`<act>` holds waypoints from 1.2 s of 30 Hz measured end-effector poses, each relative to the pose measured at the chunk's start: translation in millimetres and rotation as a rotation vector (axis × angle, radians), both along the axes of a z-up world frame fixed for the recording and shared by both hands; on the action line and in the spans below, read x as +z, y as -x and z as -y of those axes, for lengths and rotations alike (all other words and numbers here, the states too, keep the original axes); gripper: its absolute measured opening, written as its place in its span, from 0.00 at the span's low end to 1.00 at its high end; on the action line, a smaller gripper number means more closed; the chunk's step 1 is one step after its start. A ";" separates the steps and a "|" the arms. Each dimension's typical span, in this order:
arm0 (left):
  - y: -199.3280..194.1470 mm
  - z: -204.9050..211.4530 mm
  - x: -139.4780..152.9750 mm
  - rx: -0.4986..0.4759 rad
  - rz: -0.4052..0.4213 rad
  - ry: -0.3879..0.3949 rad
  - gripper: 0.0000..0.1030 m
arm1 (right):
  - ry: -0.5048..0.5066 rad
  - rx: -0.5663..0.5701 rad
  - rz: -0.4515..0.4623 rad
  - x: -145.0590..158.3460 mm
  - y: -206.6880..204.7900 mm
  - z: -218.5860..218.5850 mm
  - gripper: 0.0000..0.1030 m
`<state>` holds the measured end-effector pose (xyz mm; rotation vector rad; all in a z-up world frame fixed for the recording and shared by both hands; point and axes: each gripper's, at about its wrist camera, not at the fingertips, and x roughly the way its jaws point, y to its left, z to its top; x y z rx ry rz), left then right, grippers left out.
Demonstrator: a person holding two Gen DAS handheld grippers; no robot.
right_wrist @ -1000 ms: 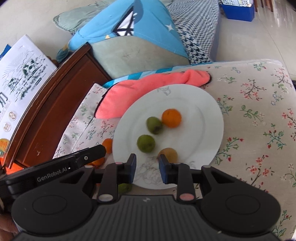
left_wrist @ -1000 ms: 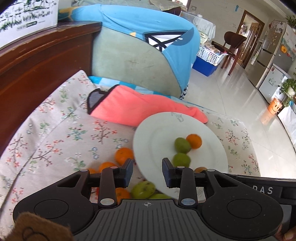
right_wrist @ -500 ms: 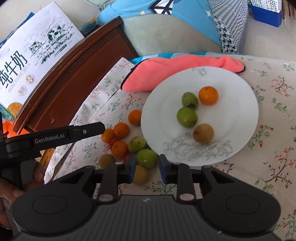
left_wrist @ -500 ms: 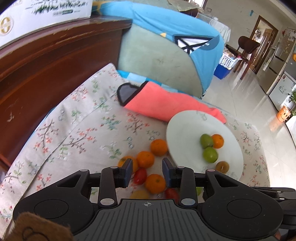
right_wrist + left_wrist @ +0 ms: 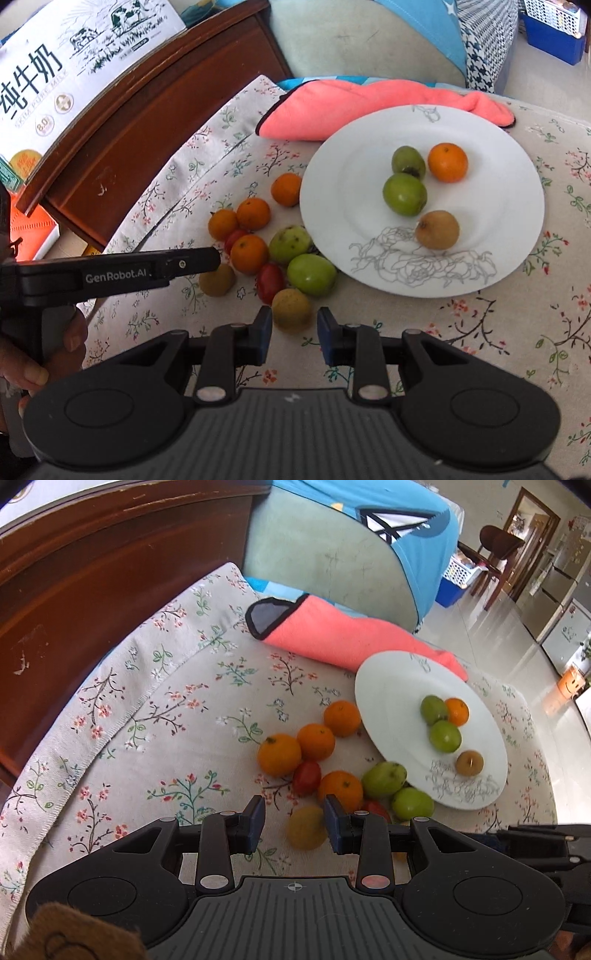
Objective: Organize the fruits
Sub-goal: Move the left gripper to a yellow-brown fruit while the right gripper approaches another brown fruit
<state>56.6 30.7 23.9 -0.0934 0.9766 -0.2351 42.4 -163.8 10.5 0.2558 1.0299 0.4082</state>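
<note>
My left wrist camera looked steeply down past its hand-held gripper [image 5: 294,823] at the white plate [image 5: 388,686] from the plate's left, close over the loose fruit beside it. My right wrist camera faced the same way, nearer the plate [image 5: 517,155] and more squarely before it. Both views shared the plate, the pink cloth [image 5: 332,635] behind it [image 5: 369,99] and the fruit pile at its left.
</note>
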 end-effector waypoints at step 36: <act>8.8 21.1 -16.3 -0.107 0.064 -0.120 0.32 | 0.149 0.070 0.074 -4.9 0.4 -25.9 0.35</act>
